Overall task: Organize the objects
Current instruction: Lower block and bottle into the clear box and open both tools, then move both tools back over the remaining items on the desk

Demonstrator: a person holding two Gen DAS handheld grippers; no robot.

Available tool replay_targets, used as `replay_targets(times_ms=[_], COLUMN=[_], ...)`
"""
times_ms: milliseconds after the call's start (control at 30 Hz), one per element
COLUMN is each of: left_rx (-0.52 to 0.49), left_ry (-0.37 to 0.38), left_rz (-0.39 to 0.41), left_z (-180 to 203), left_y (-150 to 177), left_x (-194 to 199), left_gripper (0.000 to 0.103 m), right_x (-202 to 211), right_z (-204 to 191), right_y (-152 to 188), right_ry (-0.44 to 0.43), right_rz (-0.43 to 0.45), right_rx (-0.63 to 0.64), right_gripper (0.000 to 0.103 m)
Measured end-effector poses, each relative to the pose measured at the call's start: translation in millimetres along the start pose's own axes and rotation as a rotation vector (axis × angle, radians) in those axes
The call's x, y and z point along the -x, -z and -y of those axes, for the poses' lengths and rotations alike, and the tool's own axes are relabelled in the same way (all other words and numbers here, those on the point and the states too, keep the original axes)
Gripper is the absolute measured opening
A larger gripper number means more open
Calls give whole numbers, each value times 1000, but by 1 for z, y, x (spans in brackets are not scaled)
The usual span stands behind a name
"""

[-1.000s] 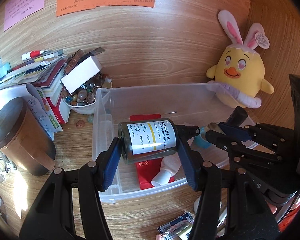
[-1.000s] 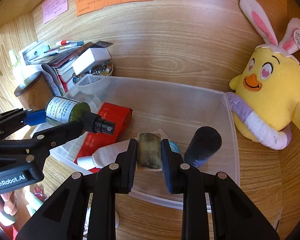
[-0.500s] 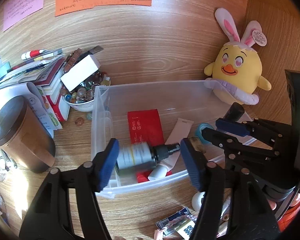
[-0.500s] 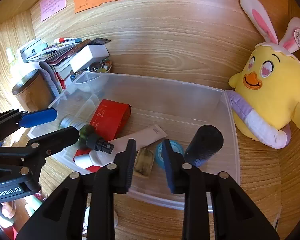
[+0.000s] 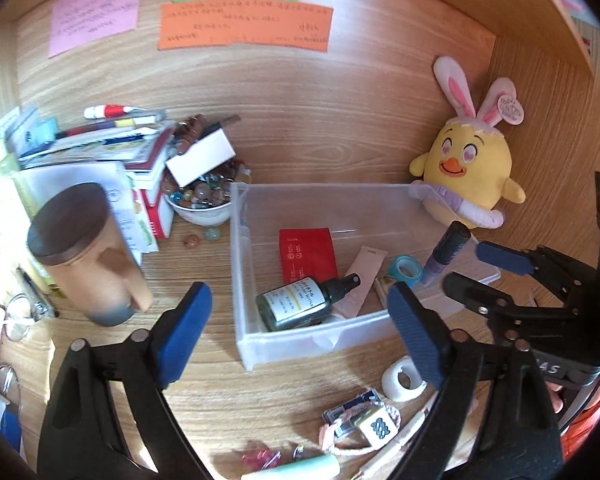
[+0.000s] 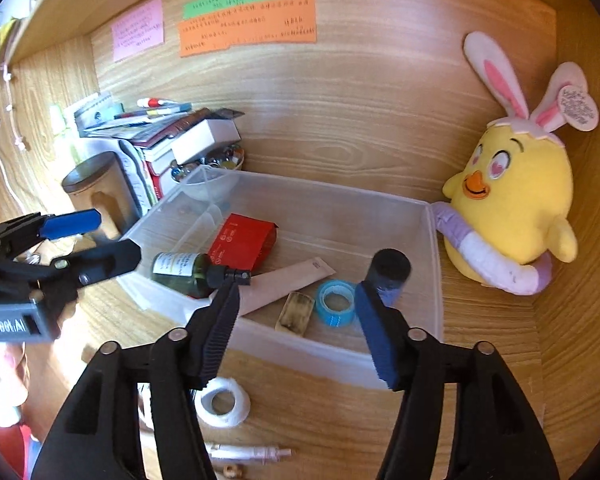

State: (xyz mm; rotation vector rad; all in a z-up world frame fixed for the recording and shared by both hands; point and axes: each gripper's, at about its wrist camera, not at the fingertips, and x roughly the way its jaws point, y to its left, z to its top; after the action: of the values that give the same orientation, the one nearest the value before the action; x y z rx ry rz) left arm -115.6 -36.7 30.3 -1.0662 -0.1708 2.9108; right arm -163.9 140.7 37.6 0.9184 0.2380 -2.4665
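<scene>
Leftovers for sorting lie on the desk in front of the clear bin (image 5: 300,346): the white tape roll (image 5: 403,376) sits just before its front wall, nearer the right gripper (image 6: 296,320). Both it and the left gripper (image 5: 300,328) hang empty, jaws opening, above the bin's front.

text: "GenRobot.AI", partly cut off | on: left gripper (image 6: 90,240) body | notes (image 6: 247,26), bottle label (image 5: 296,300): writing illegible
</scene>
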Motion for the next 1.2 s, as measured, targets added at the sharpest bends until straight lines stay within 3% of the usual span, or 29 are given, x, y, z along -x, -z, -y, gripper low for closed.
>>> replay_targets(times_ms=[267,567,700,900,1133,1200], left_rx=[15,-4,31,48,52,48], left_ry=[3,-41,-10,-6,-70,-75], left_rz=[-22,-81,-131,-225,-235,-241], left_z=[-6,0,2,7,9,9], left_y=[25,72,96,124,142,146], left_x=[22,34,33,19,18,19], left_gripper=[97,97,97,97,98,97], right_x=[33,25,20,18,13,14], right_z=[-5,-24,-33,-39,-42,-41], right_y=[27,78,98,107,114,116], right_ry=[-14,-87,-96,-106,-123,-120], right_rz=[15,-101,-147,-165,-201,-204], right_rx=[47,66,101,139,171,170], right_gripper=[73,73,73,73,71,66])
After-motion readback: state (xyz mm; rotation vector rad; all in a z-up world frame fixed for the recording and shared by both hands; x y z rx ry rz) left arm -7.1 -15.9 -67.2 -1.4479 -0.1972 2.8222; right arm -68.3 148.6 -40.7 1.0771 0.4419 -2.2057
